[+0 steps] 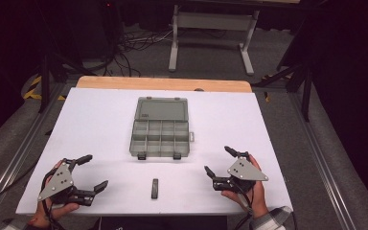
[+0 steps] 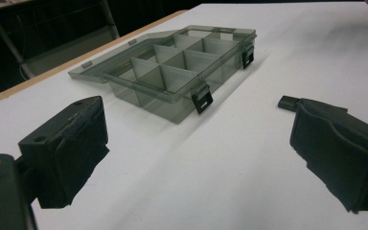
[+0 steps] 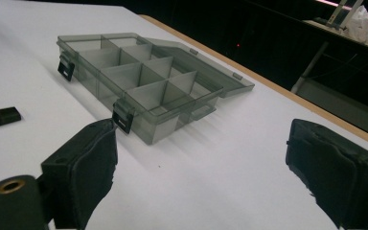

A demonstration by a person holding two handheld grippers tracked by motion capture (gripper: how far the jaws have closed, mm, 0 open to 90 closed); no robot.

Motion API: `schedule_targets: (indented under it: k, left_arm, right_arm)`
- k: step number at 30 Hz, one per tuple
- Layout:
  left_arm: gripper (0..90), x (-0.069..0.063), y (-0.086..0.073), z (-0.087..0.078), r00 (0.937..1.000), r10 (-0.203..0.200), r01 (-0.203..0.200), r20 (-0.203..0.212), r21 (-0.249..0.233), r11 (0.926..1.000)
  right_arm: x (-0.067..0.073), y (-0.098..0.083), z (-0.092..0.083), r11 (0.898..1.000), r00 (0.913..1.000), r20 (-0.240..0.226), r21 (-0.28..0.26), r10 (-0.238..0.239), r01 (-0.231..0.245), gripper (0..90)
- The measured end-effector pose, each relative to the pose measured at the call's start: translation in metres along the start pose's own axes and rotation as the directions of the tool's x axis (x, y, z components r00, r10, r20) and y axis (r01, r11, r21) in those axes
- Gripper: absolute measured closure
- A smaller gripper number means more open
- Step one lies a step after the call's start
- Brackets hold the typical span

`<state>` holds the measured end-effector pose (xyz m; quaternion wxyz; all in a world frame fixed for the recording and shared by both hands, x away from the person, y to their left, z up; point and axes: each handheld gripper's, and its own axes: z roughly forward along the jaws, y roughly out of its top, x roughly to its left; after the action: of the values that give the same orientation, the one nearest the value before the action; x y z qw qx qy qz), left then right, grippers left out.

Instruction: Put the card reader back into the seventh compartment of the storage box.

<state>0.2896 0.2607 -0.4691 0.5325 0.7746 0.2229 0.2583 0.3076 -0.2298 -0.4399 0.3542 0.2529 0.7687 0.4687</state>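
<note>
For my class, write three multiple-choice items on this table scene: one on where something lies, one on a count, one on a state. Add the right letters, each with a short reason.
1. Where does the small black bar lie?
A. Inside the box
B. On the table, on the person's side of the box
C. On the lid

2. How many black latches does the organiser box have on its front wall?
A. Two
B. Four
C. None

3. The box's lid is:
A. Shut
B. Open, laid flat
C. Removed

Key: B, the bar lies between the left tongs and right tongs; A, two hang there; B, the lid lies flat behind the compartments.
</note>
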Motion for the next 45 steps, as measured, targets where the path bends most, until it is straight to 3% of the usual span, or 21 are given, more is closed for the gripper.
schedule_targets:
  k: [5,10,17,25,31,43,45]
  left_arm:
    - [6.7,0.004,0.000,0.002,0.9999,0.001,-0.001,0.013,0.010,1.0000]
    - [6.9,0.006,-0.002,0.000,0.9997,0.007,-0.008,0.023,0.019,0.9998]
    - [6.9,0.010,-0.007,0.003,0.9994,-0.003,0.002,0.033,0.041,0.9992]
    - [6.7,0.008,-0.010,0.002,0.9984,-0.007,0.003,0.057,0.056,0.9984]
    - [6.0,0.006,-0.012,0.001,0.9980,-0.004,-0.001,0.063,0.070,0.9975]
    - [6.1,0.006,-0.013,0.000,0.9978,-0.011,0.007,0.065,0.071,0.9975]
    - [6.1,0.006,-0.013,0.000,0.9978,-0.011,0.006,0.066,0.072,0.9974]
  right_arm:
    - [-0.001,-0.003,0.002,1.000,0.9996,-0.018,0.016,0.021,-0.021,12.0]
    - [0.003,0.001,0.004,0.999,0.9991,-0.042,0.033,0.001,0.000,11.9]
    - [0.008,0.006,0.010,0.997,0.9920,-0.125,0.066,-0.019,0.027,10.2]
    - [0.018,0.015,0.026,0.991,0.9643,-0.261,0.113,-0.043,0.075,8.9]
    - [0.026,0.020,0.043,0.987,0.9463,-0.319,0.129,-0.052,0.097,9.1]
    - [0.051,0.033,0.068,0.978,0.8973,-0.434,0.140,-0.082,0.157,9.5]
    - [0.056,0.035,0.073,0.975,0.8840,-0.460,0.145,-0.086,0.171,9.5]
